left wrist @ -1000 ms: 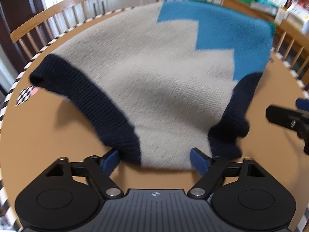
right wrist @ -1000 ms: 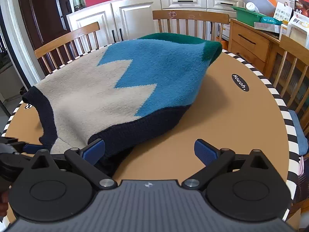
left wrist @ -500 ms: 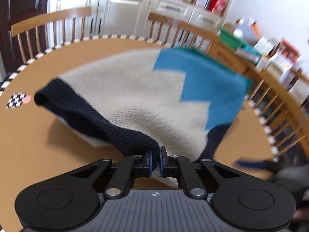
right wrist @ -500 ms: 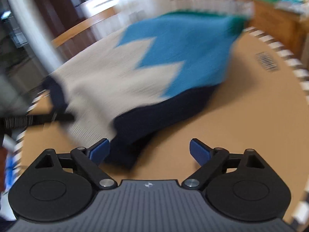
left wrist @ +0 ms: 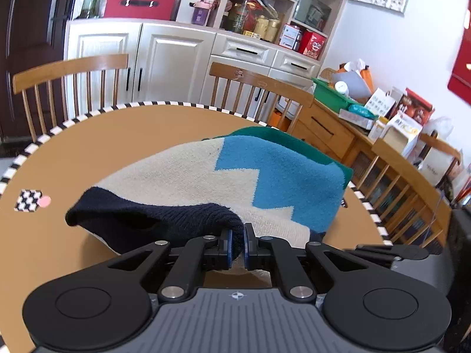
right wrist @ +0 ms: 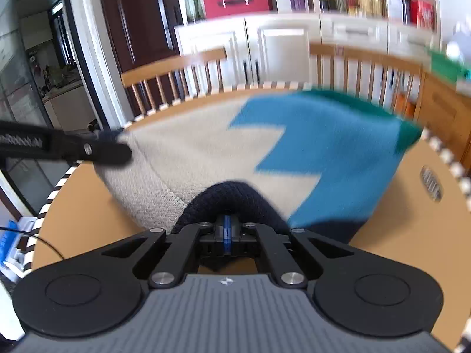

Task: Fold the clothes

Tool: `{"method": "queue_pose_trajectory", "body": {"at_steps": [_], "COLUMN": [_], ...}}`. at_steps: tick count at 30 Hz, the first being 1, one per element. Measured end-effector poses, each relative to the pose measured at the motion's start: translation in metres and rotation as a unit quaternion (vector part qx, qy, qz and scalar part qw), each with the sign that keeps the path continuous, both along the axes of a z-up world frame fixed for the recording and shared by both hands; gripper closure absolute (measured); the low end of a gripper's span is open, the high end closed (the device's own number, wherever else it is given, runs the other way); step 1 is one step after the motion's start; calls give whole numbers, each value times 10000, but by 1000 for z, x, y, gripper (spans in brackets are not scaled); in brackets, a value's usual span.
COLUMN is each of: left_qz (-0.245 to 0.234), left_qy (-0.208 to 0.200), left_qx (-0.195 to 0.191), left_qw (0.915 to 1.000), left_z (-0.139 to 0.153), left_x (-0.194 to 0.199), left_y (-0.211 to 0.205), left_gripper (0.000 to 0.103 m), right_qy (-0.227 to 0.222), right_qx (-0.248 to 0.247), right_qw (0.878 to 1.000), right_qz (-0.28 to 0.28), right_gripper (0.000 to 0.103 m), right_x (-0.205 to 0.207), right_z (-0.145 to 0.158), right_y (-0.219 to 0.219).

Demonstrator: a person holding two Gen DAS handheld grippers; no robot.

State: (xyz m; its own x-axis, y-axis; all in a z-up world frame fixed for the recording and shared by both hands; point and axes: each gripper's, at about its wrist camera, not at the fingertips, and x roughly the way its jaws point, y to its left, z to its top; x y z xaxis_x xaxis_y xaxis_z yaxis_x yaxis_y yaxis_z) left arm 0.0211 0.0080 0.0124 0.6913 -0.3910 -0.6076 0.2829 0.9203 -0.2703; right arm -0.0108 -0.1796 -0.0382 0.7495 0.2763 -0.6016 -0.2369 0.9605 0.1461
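A knitted sweater [left wrist: 188, 176] in cream, blue and green with a navy ribbed hem lies on the round brown table [left wrist: 88, 147]. My left gripper [left wrist: 237, 239] is shut on the navy hem and holds that edge up off the table. My right gripper [right wrist: 226, 225] is shut too, and the navy hem [right wrist: 232, 197] bulges over its fingertips. In the right wrist view the sweater [right wrist: 206, 147] is blurred, and the left gripper [right wrist: 117, 150] shows at the left, holding up the cream edge. The far green end rests on the table.
The table [right wrist: 397, 220] has a black-and-white striped rim and a checkered sticker [left wrist: 29, 200] at the left. Wooden chairs [left wrist: 70, 67] [left wrist: 259, 82] stand behind it. A wooden sideboard [left wrist: 332, 129] crowded with boxes is at the right. White cabinets line the back wall.
Both grippers went from open around the navy hem to shut on it, the left first, then the right. The left has risen, lifting the hem off the table.
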Motion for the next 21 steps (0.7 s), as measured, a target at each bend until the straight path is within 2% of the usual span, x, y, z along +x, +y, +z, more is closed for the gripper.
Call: {"method": "queue_pose_trajectory", "body": {"at_steps": [1,3,5,6,8,11,14,17,19,21], "left_qz": [16,38,0,-23,-80,-241,-313,621,1621,2584], "left_qy": [25,55,9,-12,-86,-415,-788,-1334,-1267,-998], "left_qx": [-68,-189,-288,-346,-481,-795,-1107,-1357,-1014,-477], "left_qw": [10000,9998,9996,9994,9988,9957,9902,9798,9733,9597], "left_z": [2,5,15,21,34,68,103,132,130,119], "left_x": [1,2,4,5,5,-3,-7,33,88,147], "left_y": [0,1,0,0,-1,-2,-1,21,42,64], "left_gripper": [96,96,96,96,96,96,96,96,96,96], "right_qy": [-34,-3,132,161,257,500,622,641,625,580], "right_qx": [-45,-164,-303,-298,-281,-417,-269,-49,-9,-11], "right_qw": [10000,9999,9995,9994,9993,9979,9971,9960,9953,9951], "right_qz": [11,37,-1,11,68,-73,-358,-623,-733,-800], "right_gripper": [102,91,36,29,29,29,29,29,30,30], "right_x": [-2,-5,-8,-10,-17,-23,-25,-26,-23,-20], "right_z": [3,6,4,2,-6,-18,-22,-19,-18,-16], "right_y": [-1,0,0,-1,-3,-7,-21,-37,-43,-47]}}
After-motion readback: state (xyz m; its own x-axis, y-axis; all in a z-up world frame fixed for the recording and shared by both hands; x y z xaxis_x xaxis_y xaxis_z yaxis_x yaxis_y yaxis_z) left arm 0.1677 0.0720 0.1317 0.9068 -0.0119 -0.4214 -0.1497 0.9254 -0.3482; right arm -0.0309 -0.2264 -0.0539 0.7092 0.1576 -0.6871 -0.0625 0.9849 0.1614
